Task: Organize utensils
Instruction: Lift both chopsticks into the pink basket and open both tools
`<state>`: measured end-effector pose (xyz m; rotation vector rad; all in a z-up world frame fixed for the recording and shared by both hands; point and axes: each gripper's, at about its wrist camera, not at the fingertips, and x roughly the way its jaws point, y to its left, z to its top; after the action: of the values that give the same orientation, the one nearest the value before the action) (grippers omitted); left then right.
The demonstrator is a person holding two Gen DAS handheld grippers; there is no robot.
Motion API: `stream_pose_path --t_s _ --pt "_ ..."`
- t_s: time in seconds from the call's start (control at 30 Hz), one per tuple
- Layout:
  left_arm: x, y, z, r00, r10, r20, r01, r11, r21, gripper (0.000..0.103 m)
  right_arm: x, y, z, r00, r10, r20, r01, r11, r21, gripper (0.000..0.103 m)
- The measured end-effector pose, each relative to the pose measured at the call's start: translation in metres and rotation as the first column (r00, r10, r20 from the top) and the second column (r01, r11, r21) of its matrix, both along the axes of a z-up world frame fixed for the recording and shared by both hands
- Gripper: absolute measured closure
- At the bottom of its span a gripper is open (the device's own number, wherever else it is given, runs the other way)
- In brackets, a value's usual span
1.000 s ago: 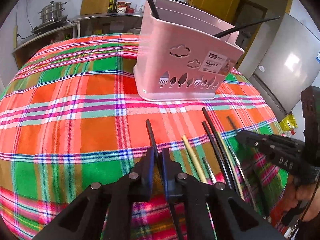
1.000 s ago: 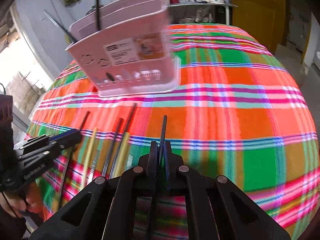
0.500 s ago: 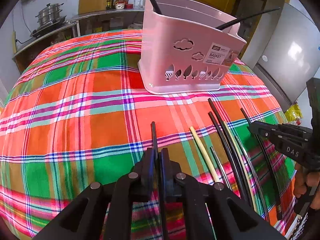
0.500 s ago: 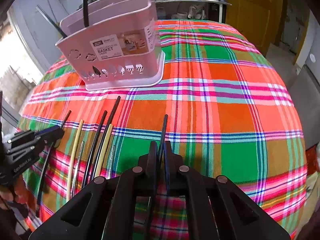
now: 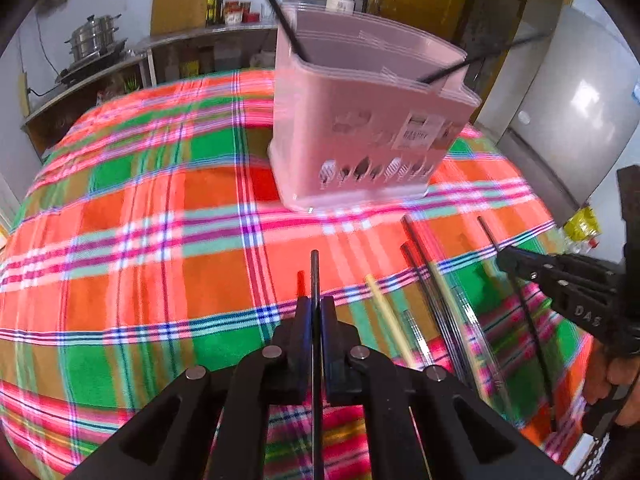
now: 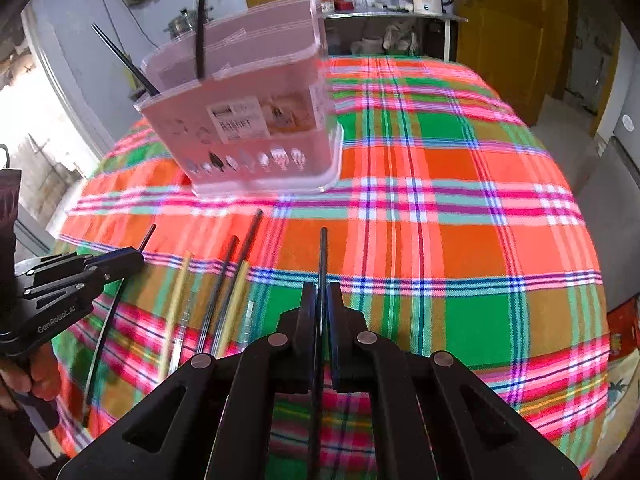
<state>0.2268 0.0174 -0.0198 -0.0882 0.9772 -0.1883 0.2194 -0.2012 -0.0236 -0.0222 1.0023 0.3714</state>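
Holding one thin black chopstick [image 5: 315,276] clamped in our left gripper [image 5: 315,312] and another black chopstick [image 6: 322,256] in our right gripper [image 6: 321,300], we note two black sticks already in the pink plastic basket [image 5: 360,120] at upper centre, several loose chopsticks [image 5: 432,292] left lower right.

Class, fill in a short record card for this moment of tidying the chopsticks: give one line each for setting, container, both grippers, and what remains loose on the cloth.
Setting: table under a plaid tablecloth
Container: pink utensil basket, upright, two black chopsticks already standing in it
Left gripper: shut on a black chopstick
Right gripper: shut on another black chopstick
Loose items: black and yellow chopsticks lying side by side between the grippers
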Motion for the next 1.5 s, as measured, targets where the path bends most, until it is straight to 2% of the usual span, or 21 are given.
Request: stream_pose_path --t_s 0.17,0.37,0.67,0.93,1.2,1.5 --pt "-0.012 0.002 0.039 0.997 -0.006 0.078 0.008 1.000 -0.017 0.099 -0.009 -0.001 0.034 0.998 0.001 0.069 -0.003 0.999 0.034 0.098" --pt "-0.023 0.004 0.094 0.982 -0.014 0.187 0.021 0.999 -0.033 0.099 -0.018 -0.004 0.076 0.987 -0.008 0.161 -0.003 0.998 0.065 0.098" --pt "-0.033 0.008 0.142 0.961 -0.017 0.275 0.030 0.999 -0.045 0.099 -0.034 -0.011 0.129 0.958 -0.028 0.286 -0.003 0.994 0.106 0.098" --pt "-0.041 0.009 0.145 0.959 -0.016 0.284 0.033 0.998 -0.057 0.099 -0.046 -0.018 0.132 0.951 -0.039 0.306 0.004 0.993 0.116 0.098" --pt "-0.045 0.009 0.150 0.966 -0.028 0.257 0.043 0.998 -0.053 0.099 -0.055 -0.017 0.139 0.951 -0.025 0.309 -0.005 0.995 0.095 0.098" --pt "-0.036 0.016 0.170 0.964 -0.010 0.265 0.036 0.995 -0.092 0.099 -0.052 -0.007 0.164 0.933 -0.021 0.360 -0.036 0.988 0.149 0.098"
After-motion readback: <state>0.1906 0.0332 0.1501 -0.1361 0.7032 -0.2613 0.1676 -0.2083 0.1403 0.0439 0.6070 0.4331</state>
